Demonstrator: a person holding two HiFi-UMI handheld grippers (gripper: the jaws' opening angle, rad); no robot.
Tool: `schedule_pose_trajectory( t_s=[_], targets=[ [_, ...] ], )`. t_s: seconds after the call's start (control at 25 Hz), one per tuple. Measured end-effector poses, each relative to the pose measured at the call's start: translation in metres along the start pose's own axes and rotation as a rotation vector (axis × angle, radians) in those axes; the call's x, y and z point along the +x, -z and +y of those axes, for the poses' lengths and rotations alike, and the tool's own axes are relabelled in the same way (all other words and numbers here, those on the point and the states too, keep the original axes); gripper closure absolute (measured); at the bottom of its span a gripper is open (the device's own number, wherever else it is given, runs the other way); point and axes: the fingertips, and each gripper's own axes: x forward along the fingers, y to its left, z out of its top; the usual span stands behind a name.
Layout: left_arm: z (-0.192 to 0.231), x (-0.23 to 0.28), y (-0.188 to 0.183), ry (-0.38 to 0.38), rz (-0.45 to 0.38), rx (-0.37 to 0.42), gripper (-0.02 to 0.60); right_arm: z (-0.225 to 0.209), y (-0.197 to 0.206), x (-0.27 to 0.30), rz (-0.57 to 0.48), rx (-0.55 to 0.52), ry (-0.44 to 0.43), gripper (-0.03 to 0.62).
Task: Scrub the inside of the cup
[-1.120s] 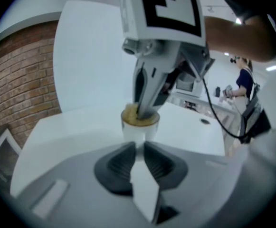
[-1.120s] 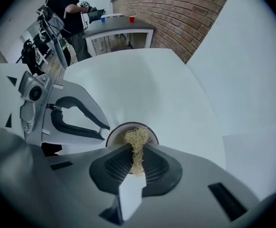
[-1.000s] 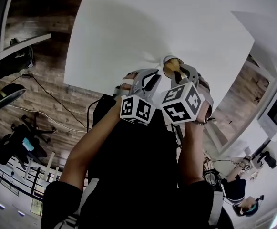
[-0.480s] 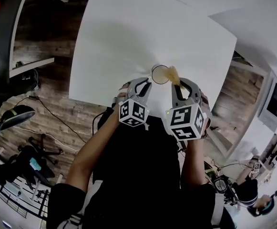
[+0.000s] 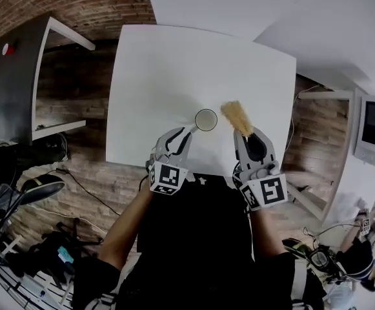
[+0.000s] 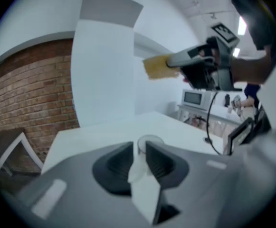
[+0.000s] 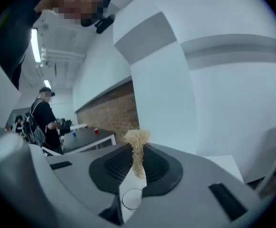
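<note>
Straw-coloured scrubber (image 5: 236,116) is clamped tight by its lower end between the right gripper's (image 5: 246,136) fingers (image 7: 161,167), held beside the cup (image 5: 206,119), not in it. The left gripper's (image 5: 186,134) fingers (image 6: 116,165) have just been opening and stand narrowly apart, gripping nothing. The cup stands free just past their tips, upright on the white worktop (image 5: 155,76), toward its near edge. Unheld, it could skid or topple if the scrubber pushes in, and the limp fibres might slip from the pinch. Count: two grippers, one scrubber, one cup, one worktop.

Bright, even light; heavy fisheye warp, dark vignette, fg blur.
</note>
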Motion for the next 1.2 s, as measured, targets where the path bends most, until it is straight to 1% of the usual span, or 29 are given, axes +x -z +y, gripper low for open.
schedule_pose_trajectory(
  t_s=[0.08, 0.16, 0.24, 0.32, 0.36, 0.4, 0.6, 0.76, 1.04, 1.2],
  targets=[
    [0.013, -0.015, -0.033, -0.059, -0.081, -0.009, 0.534, 0.001, -0.016, -0.009, -0.099, 0.036, 0.009, 0.551],
    [0.025, -0.03, -0.069, -0.115, -0.19, 0.003, 0.577, 0.003, -0.026, -0.015, -0.158, 0.04, 0.01, 0.551],
    [0.033, -0.046, -0.103, -0.156, -0.305, 0.005, 0.577, 0.003, -0.03, -0.016, -0.185, 0.058, 0.009, 0.551],
    [0.037, -0.061, -0.127, -0.176, -0.383, -0.06, 0.577, 0.003, -0.032, -0.017, -0.201, 0.078, 0.015, 0.551],
    [0.037, -0.067, -0.135, -0.181, -0.407, -0.091, 0.578, 0.002, -0.032, -0.018, -0.206, 0.081, 0.02, 0.551],
    [0.037, -0.072, -0.141, -0.187, -0.424, -0.105, 0.578, 0.001, -0.032, -0.019, -0.206, 0.08, 0.025, 0.551],
    [0.032, -0.083, -0.157, -0.197, -0.459, -0.084, 0.578, 0.003, -0.03, -0.023, -0.192, 0.065, 0.023, 0.551],
    [0.034, -0.081, -0.159, -0.195, -0.464, -0.074, 0.578, 0.008, -0.029, -0.023, -0.189, 0.047, 0.012, 0.551],
    [0.026, -0.08, -0.161, -0.187, -0.477, -0.058, 0.578, 0.005, -0.028, -0.025, -0.192, 0.046, 0.02, 0.551],
    [0.027, -0.078, -0.159, -0.182, -0.469, -0.066, 0.578, 0.004, -0.027, -0.022, -0.191, 0.044, 0.018, 0.551]
  ],
)
